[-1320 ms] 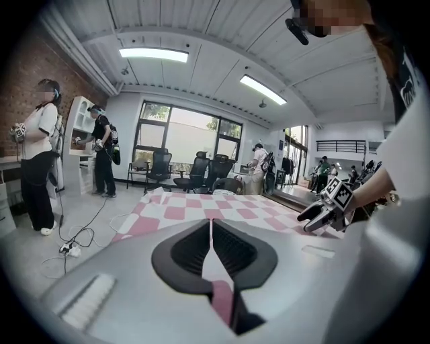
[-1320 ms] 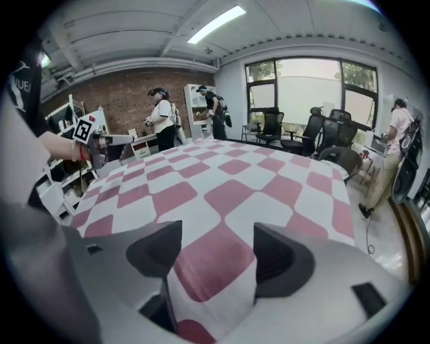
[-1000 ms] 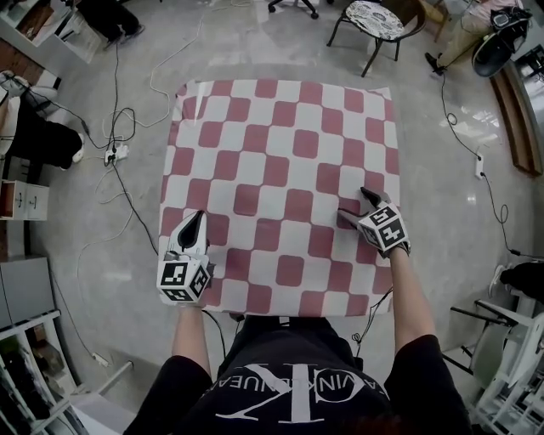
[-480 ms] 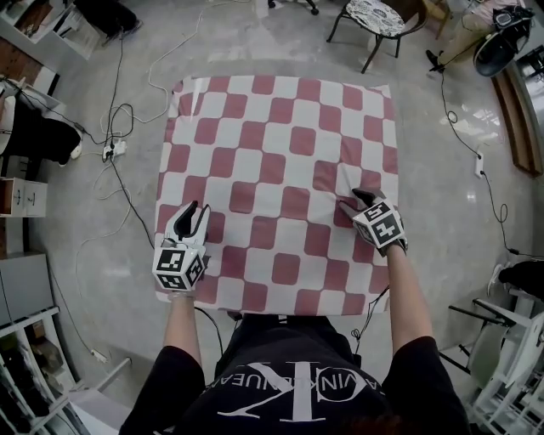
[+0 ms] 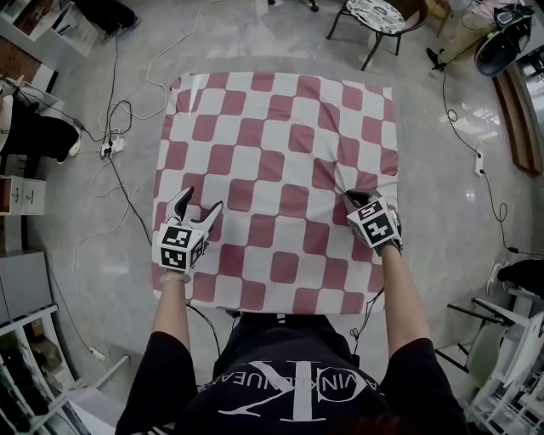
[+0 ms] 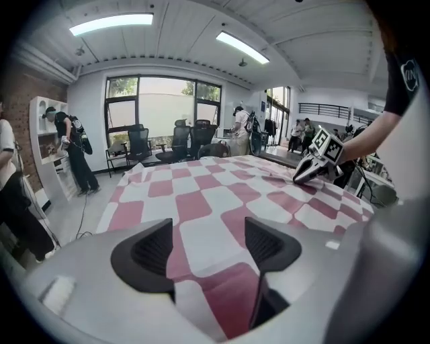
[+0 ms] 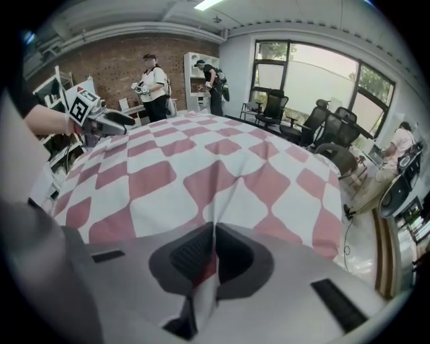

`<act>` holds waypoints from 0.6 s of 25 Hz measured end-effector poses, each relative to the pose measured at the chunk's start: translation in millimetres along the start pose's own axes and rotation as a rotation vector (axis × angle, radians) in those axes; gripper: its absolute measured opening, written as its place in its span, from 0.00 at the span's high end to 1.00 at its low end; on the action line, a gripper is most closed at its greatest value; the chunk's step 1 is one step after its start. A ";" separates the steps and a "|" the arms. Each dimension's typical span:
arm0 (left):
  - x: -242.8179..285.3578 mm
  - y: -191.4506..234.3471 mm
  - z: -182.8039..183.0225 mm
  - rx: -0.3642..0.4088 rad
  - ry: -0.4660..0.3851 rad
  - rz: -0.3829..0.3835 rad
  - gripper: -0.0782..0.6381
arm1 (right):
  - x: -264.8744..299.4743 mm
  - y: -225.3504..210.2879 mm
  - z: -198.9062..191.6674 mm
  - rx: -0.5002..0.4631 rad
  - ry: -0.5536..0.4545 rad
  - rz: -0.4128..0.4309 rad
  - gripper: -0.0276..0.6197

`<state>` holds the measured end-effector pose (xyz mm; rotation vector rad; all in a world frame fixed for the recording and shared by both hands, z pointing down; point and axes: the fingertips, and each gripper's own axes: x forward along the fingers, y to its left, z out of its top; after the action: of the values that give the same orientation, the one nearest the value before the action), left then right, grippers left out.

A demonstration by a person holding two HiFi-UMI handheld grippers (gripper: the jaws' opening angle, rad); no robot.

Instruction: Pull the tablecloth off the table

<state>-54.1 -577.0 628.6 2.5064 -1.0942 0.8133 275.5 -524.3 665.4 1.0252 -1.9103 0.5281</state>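
A red-and-white checked tablecloth (image 5: 272, 170) covers the square table below me. My right gripper (image 5: 350, 197) is shut on a pinched fold of that tablecloth (image 7: 222, 161) near the table's right front; creases run out from its tips, and its jaws have just been closing. My left gripper (image 5: 197, 204) hovers low over the cloth's left front part; its jaws have just been opening and now stand apart over flat tablecloth (image 6: 208, 228), pinching nothing. In the left gripper view the right gripper (image 6: 310, 171) shows across the table.
Cables (image 5: 119, 161) trail over the grey floor left of the table. A round-seated chair (image 5: 374, 21) stands beyond the far edge. Shelves (image 5: 21, 365) line the left side. People stand by a white shelf (image 7: 151, 84) across the room.
The right gripper's jaws went from wide apart to shut on a fold of cloth. The left gripper's jaws spread apart, and that gripper shifted left and lower over the cloth.
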 end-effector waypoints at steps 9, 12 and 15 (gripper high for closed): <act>39.9 18.5 -14.6 0.072 0.217 -0.077 0.32 | -0.2 -2.1 0.4 0.032 -0.014 -0.020 0.93; 49.3 27.8 -16.7 0.032 0.278 -0.062 0.31 | -0.5 -1.8 2.4 0.034 -0.013 -0.017 0.93; 56.6 31.1 -23.0 -0.038 0.322 -0.041 0.30 | -1.1 -1.3 1.5 0.042 -0.015 -0.011 0.93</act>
<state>-54.6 -619.9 682.1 2.2555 -0.9353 1.1238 276.1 -525.6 663.7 1.0690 -1.9129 0.5572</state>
